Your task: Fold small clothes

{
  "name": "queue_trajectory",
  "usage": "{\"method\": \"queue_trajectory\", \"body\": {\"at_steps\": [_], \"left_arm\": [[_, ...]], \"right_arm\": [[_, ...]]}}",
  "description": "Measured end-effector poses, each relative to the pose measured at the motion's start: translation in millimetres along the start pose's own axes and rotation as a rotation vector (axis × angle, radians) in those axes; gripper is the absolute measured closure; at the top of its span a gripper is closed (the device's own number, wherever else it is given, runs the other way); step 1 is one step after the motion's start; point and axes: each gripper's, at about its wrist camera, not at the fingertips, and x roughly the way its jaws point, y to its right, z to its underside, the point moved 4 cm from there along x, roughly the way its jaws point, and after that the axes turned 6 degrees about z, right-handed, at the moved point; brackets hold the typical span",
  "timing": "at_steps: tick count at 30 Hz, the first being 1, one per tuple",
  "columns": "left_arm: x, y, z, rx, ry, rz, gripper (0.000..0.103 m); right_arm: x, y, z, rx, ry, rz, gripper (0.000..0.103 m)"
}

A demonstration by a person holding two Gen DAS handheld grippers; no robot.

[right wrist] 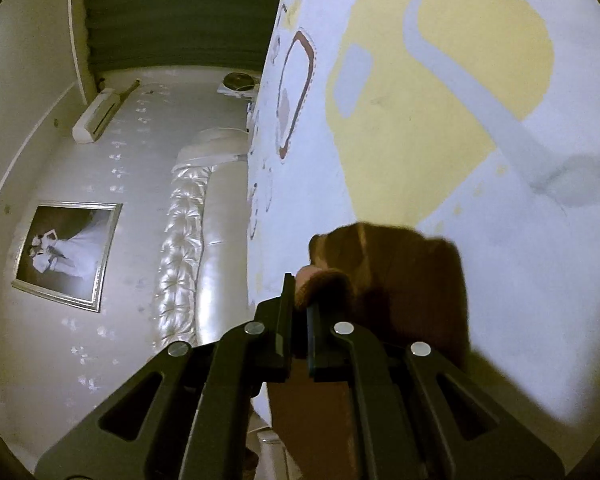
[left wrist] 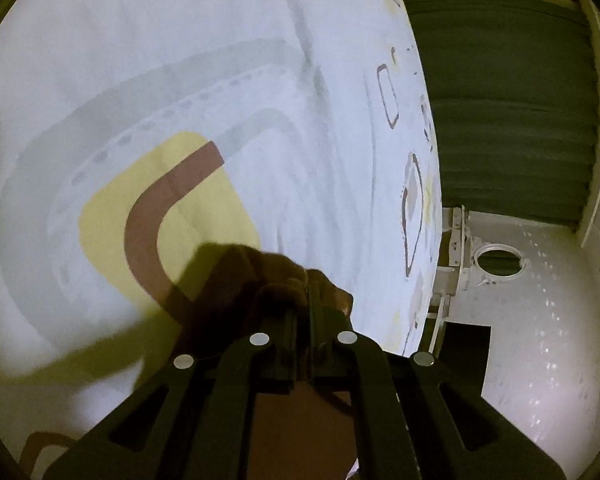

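Brown cloth [left wrist: 284, 280], soft and fuzzy, is bunched between both tongs above the patterned bedsheet [left wrist: 220, 80]. The left gripper [left wrist: 306, 320] is nearly closed, pinching a dark fold; most of the cloth there is hidden in shadow. The right gripper [right wrist: 298, 304] clamps a rolled edge of the same cloth [right wrist: 392, 272], which spreads to its right over the sheet [right wrist: 460, 120].
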Motion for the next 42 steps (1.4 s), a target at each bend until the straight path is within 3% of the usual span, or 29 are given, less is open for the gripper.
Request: {"method": "queue_trajectory", "body": {"at_steps": [7, 10, 13, 21, 24, 28, 31, 33, 38, 42], "left_arm": [[3.0, -3.9, 0.2, -0.050, 0.000, 0.021, 0.096], [1.9, -6.3, -0.4, -0.084, 0.017, 0.056, 0.083], [-4.6, -6.6, -2.9, -0.121, 0.049, 0.087, 0.074], [-7.5, -12.5, -26.4, -0.104, 0.122, -0.040, 0.072], [-7.2, -15.1, -30.8, -0.089, 0.105, -0.072, 0.072], [-10.9, 0.6, -21.6, 0.024, 0.075, -0.092, 0.071], [-27.7, -1.9, 0.1, 0.118, 0.040, -0.098, 0.063], [-40.2, -7.3, 19.3, 0.165, 0.019, -0.108, 0.063], [-69.7, -22.6, 64.6, 0.243, 0.000, -0.136, 0.061], [-82.1, -36.2, 101.6, 0.285, -0.012, -0.180, 0.058]], "right_arm": [[14.6, 4.7, -10.7, 0.006, 0.002, 0.020, 0.096], [14.8, 8.0, -14.2, 0.022, 0.016, 0.017, 0.093], [11.7, 10.2, -18.2, 0.025, 0.045, 0.019, 0.082], [-2.5, 20.3, -30.3, 0.036, 0.113, 0.046, 0.067], [-12.8, 19.8, -25.2, 0.021, 0.121, 0.072, 0.059], [-33.5, 12.0, -2.5, -0.081, 0.109, 0.173, 0.053], [-55.8, 8.2, 33.4, -0.187, 0.082, 0.240, 0.052], [-64.9, 7.5, 54.2, -0.221, 0.052, 0.229, 0.052], [-85.8, 0.1, 109.9, -0.317, -0.060, 0.110, 0.052], [-90.9, -9.8, 134.4, -0.440, -0.101, 0.124, 0.052]]}}
